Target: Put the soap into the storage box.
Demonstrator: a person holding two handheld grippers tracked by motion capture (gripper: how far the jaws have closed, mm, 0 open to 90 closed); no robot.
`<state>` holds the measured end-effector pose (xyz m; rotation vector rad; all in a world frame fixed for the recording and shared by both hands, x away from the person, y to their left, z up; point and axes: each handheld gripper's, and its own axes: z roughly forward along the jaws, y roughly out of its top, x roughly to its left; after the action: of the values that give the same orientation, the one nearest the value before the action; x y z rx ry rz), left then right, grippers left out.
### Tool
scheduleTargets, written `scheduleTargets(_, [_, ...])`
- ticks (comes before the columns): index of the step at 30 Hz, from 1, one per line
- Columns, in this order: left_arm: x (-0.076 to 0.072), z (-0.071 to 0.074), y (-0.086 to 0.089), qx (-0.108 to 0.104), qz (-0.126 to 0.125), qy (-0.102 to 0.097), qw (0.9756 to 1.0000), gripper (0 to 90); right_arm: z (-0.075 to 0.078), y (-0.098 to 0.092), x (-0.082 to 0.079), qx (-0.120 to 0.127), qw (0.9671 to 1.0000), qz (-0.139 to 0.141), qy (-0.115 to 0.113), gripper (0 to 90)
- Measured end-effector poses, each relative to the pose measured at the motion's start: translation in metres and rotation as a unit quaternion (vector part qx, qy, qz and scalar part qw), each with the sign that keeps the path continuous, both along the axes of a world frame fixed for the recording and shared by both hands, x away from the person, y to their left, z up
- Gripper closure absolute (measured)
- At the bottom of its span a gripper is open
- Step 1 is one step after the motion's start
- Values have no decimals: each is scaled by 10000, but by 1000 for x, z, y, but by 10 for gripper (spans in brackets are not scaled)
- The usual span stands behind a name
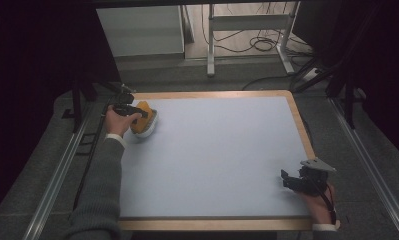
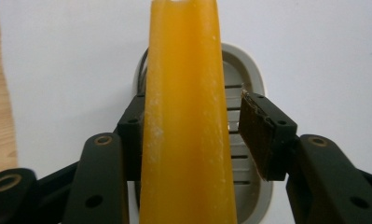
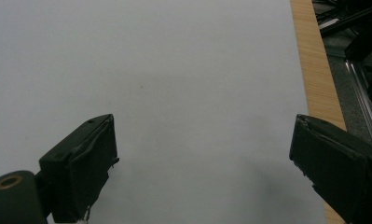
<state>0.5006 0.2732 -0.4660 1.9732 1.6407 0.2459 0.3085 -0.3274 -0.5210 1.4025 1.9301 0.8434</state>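
While left gripper (image 2: pixel 193 135) jaws part off the orange soap bar (image 2: pixel 186 116) standing on-edge in the white dish (image 1: pixel 148 129) at table's 10 o'clock, could topple; right gripper (image 3: pixel 202 163) wide, empty.

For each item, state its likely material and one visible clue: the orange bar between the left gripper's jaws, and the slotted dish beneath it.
Orange bar: probably soap, waxy and slightly translucent, with whitish dusty scuffs.
Slotted dish: likely moulded plastic, smooth matte grey-white with even drain slots, though glazed ceramic can't be excluded.
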Motion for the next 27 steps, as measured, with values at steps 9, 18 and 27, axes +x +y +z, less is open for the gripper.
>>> scheduleTargets(9, [-3, -5, 9, -149, 25, 52, 9999, 427, -1, 0, 0, 1, 10000, 3, 28, 74])
scheduleTargets(18, [-11, 1, 12, 81, 105, -25, 9999, 278, -1, 1, 0, -1, 10000, 16, 35, 74])
scheduleTargets(27, [-32, 13, 22, 1, -11, -389, 9992, 245, -2, 2, 1, -9, 10000, 24, 49, 74])
